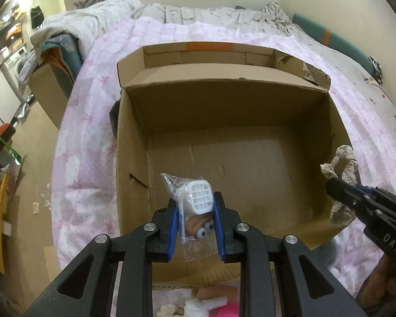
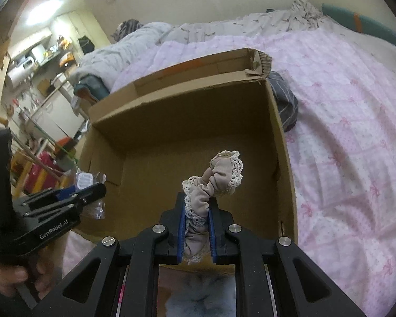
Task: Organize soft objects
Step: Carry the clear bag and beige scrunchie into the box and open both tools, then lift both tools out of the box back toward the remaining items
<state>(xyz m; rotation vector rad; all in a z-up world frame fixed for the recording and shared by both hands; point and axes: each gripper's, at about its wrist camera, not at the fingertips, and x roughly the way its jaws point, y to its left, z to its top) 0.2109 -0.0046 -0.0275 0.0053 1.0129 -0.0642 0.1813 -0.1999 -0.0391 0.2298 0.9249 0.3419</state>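
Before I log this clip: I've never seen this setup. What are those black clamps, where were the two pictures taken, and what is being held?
These are handheld two-finger grippers, one per hand, each carrying a fisheye camera that looks along its fingers. The left camera shows the left gripper shut on a clear plastic bag with a white grid-faced toy. The right camera shows the right gripper shut on a beige lace-trimmed scrunchie. Both hover over an open brown cardboard box sitting on a pink patterned quilt on a bed.
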